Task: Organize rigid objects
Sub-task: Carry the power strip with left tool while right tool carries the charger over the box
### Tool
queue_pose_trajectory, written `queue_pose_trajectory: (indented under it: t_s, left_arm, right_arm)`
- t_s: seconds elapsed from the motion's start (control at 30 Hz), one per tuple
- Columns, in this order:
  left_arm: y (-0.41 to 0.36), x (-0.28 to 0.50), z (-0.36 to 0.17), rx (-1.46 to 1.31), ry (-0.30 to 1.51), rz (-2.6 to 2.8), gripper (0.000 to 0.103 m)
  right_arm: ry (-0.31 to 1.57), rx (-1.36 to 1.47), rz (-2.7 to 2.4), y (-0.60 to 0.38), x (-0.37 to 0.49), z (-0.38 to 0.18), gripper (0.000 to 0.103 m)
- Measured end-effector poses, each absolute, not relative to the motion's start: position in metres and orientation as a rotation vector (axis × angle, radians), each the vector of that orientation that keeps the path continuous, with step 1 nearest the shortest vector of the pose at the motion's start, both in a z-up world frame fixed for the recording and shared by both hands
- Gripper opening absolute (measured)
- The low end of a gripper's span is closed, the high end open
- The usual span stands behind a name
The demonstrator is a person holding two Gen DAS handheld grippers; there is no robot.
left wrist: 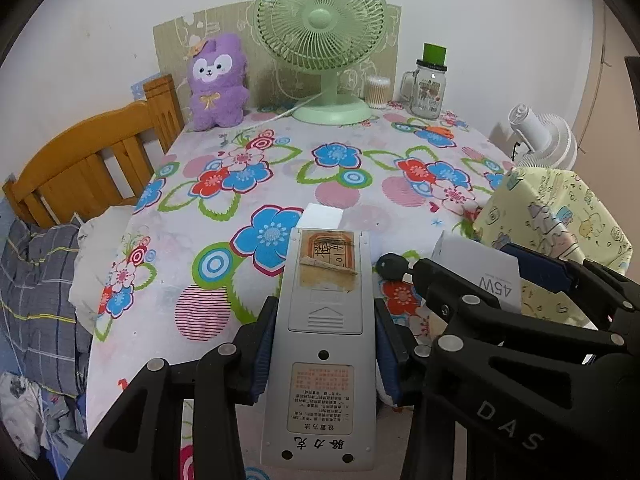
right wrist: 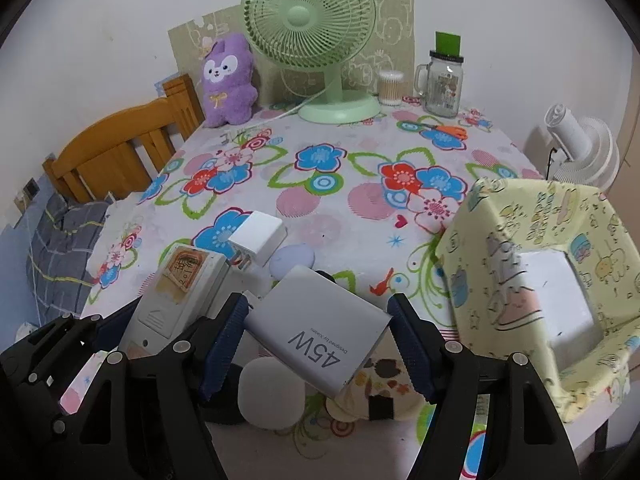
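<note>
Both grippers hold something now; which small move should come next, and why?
Probably carry the right gripper with the 45W charger to the right and over the open fabric box. The charger sits between its pads, seemingly clear of the table, and the box beside it shows a bare white bottom. The left gripper, shut on the remote, could wait.

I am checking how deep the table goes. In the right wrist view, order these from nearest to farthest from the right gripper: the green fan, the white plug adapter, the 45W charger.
1. 45W charger: between the right gripper fingers.
2. White plug adapter: just ahead, slightly left, on the tablecloth.
3. Green fan: at the far edge, by the wall.
</note>
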State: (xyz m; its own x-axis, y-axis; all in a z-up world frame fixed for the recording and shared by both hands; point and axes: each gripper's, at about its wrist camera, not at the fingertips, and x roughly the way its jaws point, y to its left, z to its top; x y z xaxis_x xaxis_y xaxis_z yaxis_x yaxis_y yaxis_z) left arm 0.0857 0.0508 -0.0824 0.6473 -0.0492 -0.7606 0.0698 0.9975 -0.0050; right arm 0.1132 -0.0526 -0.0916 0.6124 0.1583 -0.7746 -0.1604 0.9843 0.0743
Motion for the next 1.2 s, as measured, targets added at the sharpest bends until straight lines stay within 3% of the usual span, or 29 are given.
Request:
queue_pose_trajectory:
  t_s: [1.2]
  left_arm:
    - [-0.027,0.066,-0.022,0.042,0.784,-0.048,0.045]
  right_arm:
    - [0.800,-0.021,0.196,-0.126,0.093,-0.024,0.074]
